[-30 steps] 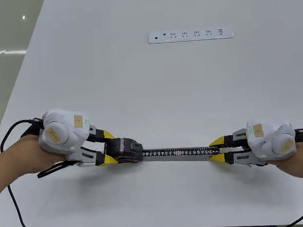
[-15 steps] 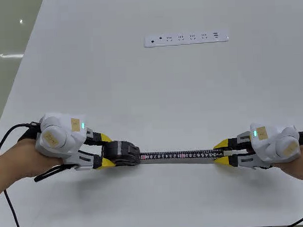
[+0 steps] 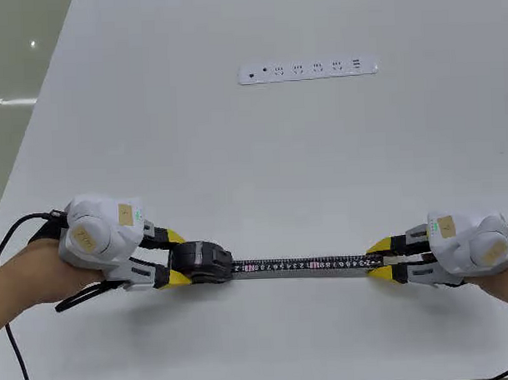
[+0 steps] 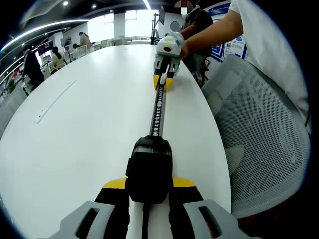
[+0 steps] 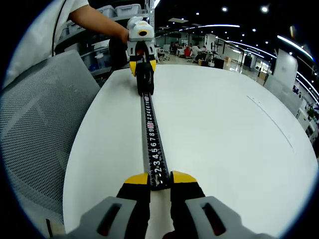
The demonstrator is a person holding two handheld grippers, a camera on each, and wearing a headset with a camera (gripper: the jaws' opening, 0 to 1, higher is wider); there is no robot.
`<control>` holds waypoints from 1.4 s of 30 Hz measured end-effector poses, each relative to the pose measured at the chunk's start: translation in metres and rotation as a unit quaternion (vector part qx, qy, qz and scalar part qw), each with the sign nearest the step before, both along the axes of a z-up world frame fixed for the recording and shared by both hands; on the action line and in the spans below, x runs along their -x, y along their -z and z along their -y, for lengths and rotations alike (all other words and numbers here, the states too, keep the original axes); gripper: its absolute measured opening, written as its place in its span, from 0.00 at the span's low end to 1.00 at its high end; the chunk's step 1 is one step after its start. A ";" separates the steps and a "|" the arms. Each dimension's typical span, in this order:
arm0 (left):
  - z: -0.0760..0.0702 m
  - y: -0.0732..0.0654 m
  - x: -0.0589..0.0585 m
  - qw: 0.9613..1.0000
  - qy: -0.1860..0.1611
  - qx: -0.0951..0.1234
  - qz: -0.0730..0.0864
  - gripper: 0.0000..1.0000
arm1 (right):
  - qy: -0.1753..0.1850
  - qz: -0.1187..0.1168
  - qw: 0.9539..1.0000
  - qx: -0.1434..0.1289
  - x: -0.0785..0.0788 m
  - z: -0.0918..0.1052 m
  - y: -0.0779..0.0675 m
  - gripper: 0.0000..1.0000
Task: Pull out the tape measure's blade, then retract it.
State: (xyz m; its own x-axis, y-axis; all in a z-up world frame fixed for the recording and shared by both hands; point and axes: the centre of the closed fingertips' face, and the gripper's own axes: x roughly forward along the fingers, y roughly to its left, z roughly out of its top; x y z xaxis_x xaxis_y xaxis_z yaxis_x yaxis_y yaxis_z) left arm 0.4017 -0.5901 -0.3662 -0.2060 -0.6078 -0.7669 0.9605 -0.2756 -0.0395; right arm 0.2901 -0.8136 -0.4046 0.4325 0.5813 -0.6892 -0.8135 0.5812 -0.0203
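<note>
A black tape measure case (image 3: 201, 262) lies low on the white table (image 3: 261, 156), held in my left gripper (image 3: 178, 258), whose yellow-tipped jaws are shut on its sides. In the left gripper view the case (image 4: 149, 168) sits between the jaws and the blade (image 4: 157, 108) runs away to my right gripper (image 4: 163, 79). The numbered blade (image 3: 302, 262) stretches rightwards to my right gripper (image 3: 380, 260), which is shut on its end. In the right gripper view the blade (image 5: 152, 144) runs from the jaws to the case (image 5: 145, 79).
A white power strip (image 3: 308, 70) lies flat at the far middle of the table. The table's left edge (image 3: 35, 123) drops to a glossy floor. A grey mesh chair (image 4: 259, 139) stands close to the near edge. People sit far off in the room.
My right gripper has drawn further right with the blade's end, so more blade shows between the grippers. The left gripper and case have shifted slightly left.
</note>
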 end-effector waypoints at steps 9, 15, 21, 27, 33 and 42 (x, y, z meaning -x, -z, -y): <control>0.000 0.000 0.000 1.000 -0.002 0.000 0.001 0.27 | 0.005 -0.004 1.000 0.002 0.001 0.002 -0.003 0.12; 0.001 0.000 0.000 1.000 -0.005 -0.001 0.002 0.27 | 0.012 -0.013 1.000 -0.009 0.001 -0.001 -0.004 0.13; 0.001 0.001 -0.001 1.000 -0.011 -0.004 0.003 0.28 | 0.016 -0.028 0.999 -0.015 0.001 0.000 -0.001 0.14; 0.001 0.001 0.000 1.000 -0.016 -0.005 0.002 0.28 | 0.013 -0.028 0.999 -0.014 0.001 0.000 0.000 0.14; 0.001 0.001 0.000 1.000 -0.019 -0.004 0.002 0.29 | 0.011 -0.026 1.000 -0.012 0.000 0.000 0.000 0.15; 0.000 0.001 0.001 1.000 -0.015 -0.009 0.016 0.29 | 0.009 -0.026 1.000 -0.007 0.000 0.001 0.000 0.15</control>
State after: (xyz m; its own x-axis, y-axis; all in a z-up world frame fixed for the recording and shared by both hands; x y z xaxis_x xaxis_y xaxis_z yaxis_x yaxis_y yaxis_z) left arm 0.4012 -0.5904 -0.3673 -0.1632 -0.6000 -0.7831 0.9693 -0.2454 -0.0140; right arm 0.2903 -0.8145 -0.4043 0.4072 0.5830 -0.7031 -0.8024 0.5960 0.0296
